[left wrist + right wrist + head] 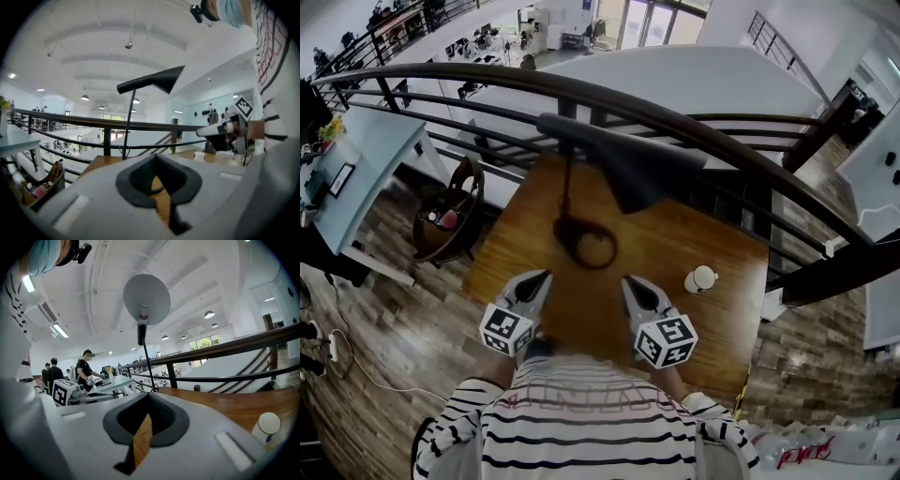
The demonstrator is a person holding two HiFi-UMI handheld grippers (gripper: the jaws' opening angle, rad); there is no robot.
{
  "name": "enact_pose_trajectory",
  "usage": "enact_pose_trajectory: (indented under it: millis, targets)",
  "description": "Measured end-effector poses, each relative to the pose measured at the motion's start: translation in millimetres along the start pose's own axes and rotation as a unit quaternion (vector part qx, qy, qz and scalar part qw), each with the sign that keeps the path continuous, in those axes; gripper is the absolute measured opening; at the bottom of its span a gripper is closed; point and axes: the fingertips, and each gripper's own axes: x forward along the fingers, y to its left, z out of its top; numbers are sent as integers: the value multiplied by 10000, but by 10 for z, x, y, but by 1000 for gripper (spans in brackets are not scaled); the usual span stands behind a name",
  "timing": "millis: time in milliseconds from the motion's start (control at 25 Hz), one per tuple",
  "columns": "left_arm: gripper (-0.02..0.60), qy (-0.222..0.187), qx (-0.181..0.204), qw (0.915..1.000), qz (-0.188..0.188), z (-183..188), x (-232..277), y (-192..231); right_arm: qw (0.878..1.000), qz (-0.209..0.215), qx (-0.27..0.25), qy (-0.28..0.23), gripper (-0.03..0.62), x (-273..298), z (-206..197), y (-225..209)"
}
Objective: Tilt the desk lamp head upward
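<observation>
Head view: nearest of all, the left gripper [544, 276] and the right gripper [629, 280] hang low over the near part of the table [712, 230], just ahead of the person's striped shirt. Both have their jaws pressed together with nothing in them. Each gripper's own view shows only bare wood through the slit.

Just beyond the tips, and between them, lies the lamp's ring base [563, 234]. A thin stem [569, 187] rises from it to the lamp head [623, 159], which sits high over the far half of the table.

The stem looks slender and the base light. So my judgement is that one gripper should steady the base or lower stem. The other should open, take the head's rim, or push under it, and lift slowly about the hinge so the lamp does not slide.

There is bare wood in front of the base for that approach. A small white cup [701, 278] stands to the right, near the right gripper but well apart from the base, so a wide swing on that side could clip it. Beyond the table's far edge runs the railing [675, 114], close behind the head, which leaves little room to push away.
</observation>
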Motion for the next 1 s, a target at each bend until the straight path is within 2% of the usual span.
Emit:
enact_pose_trajectory:
  millis: [1000]
  targets:
    - [3,-85,-95,9999,-36,39,-290,16,9998,23,-172,-48,0,-51,76,333]
